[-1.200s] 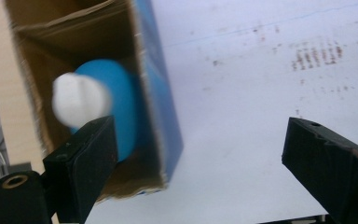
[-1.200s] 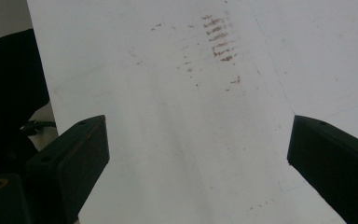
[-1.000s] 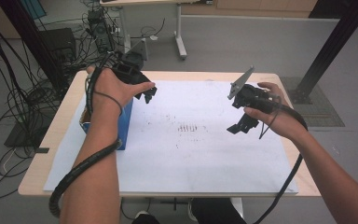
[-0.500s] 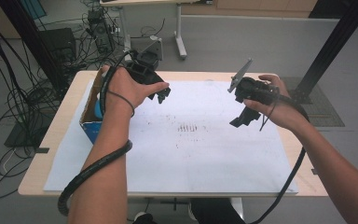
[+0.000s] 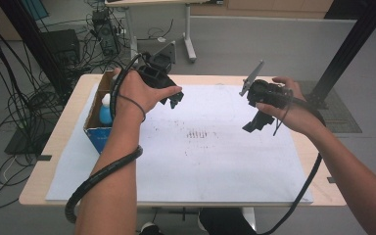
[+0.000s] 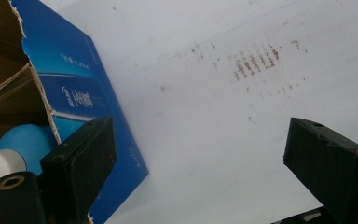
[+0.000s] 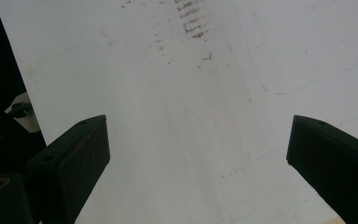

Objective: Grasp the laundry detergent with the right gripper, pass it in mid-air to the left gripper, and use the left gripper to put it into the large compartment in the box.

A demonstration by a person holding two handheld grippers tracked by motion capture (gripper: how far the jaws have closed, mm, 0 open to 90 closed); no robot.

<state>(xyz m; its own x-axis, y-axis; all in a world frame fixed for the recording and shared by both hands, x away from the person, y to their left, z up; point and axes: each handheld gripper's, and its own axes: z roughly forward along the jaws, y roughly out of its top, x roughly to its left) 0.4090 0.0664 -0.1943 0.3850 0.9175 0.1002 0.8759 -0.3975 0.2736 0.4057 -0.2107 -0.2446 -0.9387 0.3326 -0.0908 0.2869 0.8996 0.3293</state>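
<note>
My left gripper (image 5: 172, 100) hangs over the far left part of the white sheet (image 5: 215, 161), just right of an open blue carton (image 5: 94, 134). Its jaws stand wide apart with only paper between them (image 6: 198, 135). In the left gripper view the blue carton (image 6: 81, 93) lies at the left, with a blue bottle (image 6: 23, 140) with a white cap inside it. My right gripper (image 5: 257, 116) hovers above the sheet's right half, open and holding nothing (image 7: 198, 123). Below it lies bare white sheet (image 7: 168, 116).
A patch of brown smudges (image 5: 200, 134) marks the middle of the sheet, also seen as brown smudges (image 7: 191, 23) and brown smudges (image 6: 254, 60). The wooden table (image 5: 58, 147) shows around the sheet. Cables and a computer case (image 5: 105, 32) lie on the floor beyond the table's far left.
My left hand has moved rightward from over the carton to the sheet's edge, uncovering the carton and bottle. The right hand has stayed about where it was. Both grippers remain open.
</note>
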